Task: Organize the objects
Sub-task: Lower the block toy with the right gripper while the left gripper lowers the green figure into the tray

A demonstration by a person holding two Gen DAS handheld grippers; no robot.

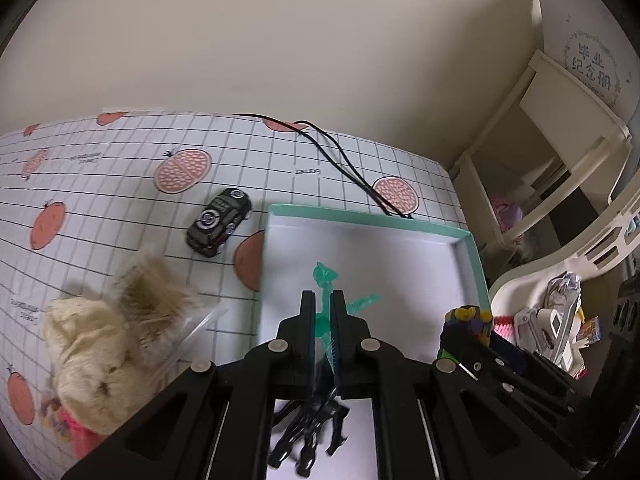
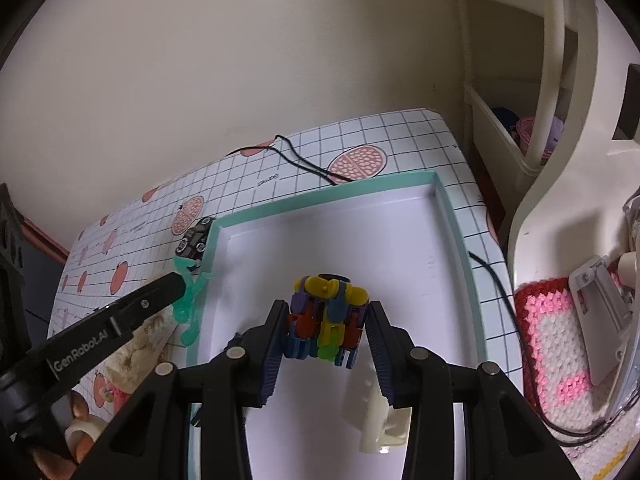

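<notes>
At the lower left of the left wrist view a plush toy (image 1: pixel 100 360) lies on the gridded tablecloth (image 1: pixel 120 168); a black toy car (image 1: pixel 219 222) is seen above it, left of centre. At centre, the left gripper (image 1: pixel 324 300) is clamped on a translucent green figure (image 1: pixel 326 276), held over the teal-rimmed tray (image 1: pixel 478 264). In the right wrist view the figure (image 2: pixel 188 312) appears at mid-left, near the tray's left rim (image 2: pixel 204 280), with the car (image 2: pixel 195 242) just outside it. At centre, the right gripper (image 2: pixel 326 316) is closed on a multicoloured block toy (image 2: pixel 326 316) above the tray floor.

The thin figure could be snagged on the rim or dropped outside if released too near the edge. The block toy could roll after release. A black cable (image 2: pixel 500 288) trails beside the tray's right rim and could be caught.
</notes>
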